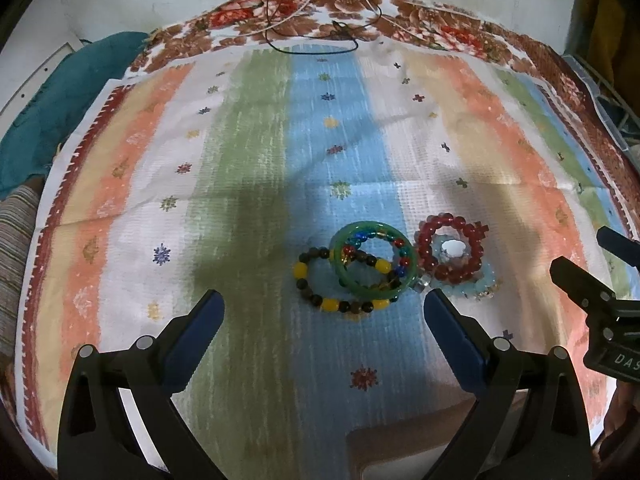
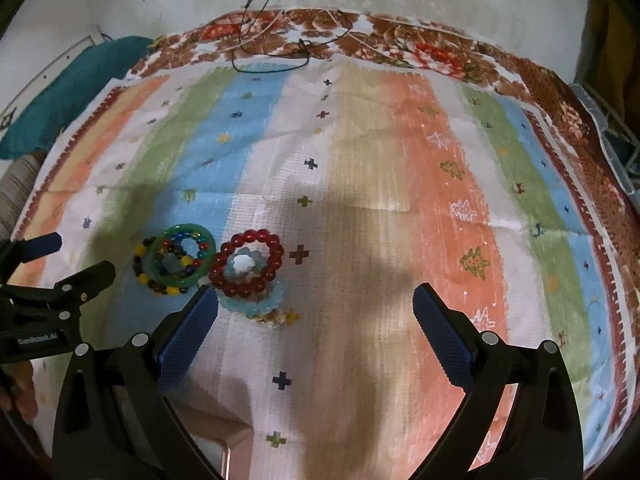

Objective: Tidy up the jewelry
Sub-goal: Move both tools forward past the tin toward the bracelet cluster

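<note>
Several bracelets lie in a cluster on a striped cloth (image 1: pixel 256 152). A green bangle (image 1: pixel 374 262) overlaps a black-and-yellow bead bracelet (image 1: pixel 340 284) and holds a multicoloured bead ring inside it. To its right a red bead bracelet (image 1: pixel 448 250) rests on a pale blue bead bracelet (image 1: pixel 478 284). My left gripper (image 1: pixel 324 310) is open just in front of the cluster, touching nothing. The same bangle (image 2: pixel 182 256) and red bracelet (image 2: pixel 248 262) show left of centre in the right wrist view. My right gripper (image 2: pixel 316 304) is open, its left finger (image 2: pixel 192 332) close beside the pale blue bracelet (image 2: pixel 256 300).
A brown floral cloth (image 1: pixel 340 12) covers the far edge, with thin black and white cords (image 1: pixel 304 32) lying on it. A teal cloth (image 1: pixel 60 96) bunches at the far left. The near table edge (image 1: pixel 400 432) shows below. The right gripper's black body (image 1: pixel 600 304) enters at right.
</note>
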Demonstrator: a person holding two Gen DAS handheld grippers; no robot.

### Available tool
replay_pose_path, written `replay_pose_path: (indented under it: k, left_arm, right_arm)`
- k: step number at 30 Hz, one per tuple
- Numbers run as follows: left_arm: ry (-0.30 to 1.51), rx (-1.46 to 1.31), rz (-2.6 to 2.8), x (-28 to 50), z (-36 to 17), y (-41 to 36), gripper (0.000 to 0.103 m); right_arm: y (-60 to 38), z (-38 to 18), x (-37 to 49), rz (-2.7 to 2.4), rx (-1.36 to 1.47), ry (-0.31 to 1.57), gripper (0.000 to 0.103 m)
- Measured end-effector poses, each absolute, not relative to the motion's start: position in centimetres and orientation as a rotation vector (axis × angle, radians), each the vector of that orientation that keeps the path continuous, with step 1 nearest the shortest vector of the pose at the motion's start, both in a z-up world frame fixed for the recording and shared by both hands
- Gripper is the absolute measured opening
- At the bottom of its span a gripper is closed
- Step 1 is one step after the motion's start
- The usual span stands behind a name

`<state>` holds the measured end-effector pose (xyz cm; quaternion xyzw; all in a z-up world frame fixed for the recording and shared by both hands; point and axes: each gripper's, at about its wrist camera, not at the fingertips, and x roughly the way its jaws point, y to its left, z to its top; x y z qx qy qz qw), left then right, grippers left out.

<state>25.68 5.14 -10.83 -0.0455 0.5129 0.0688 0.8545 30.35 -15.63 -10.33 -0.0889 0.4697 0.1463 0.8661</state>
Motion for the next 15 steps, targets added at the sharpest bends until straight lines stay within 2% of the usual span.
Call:
replay_pose_path:
  k: [11,15]
  left_arm:
    - [1.131,-0.143,0.137,27.6,-12.8,5.8,0.097]
    - [1.149,-0.14,0.133,28.0,-13.5,5.8,0.094]
  right_arm:
    - [-15.0,-12.1,32.6,0.307,-0.148,1.045,0.099]
    - [-14.7,-12.7,33.2,0.3,-0.15,1.058,0.099]
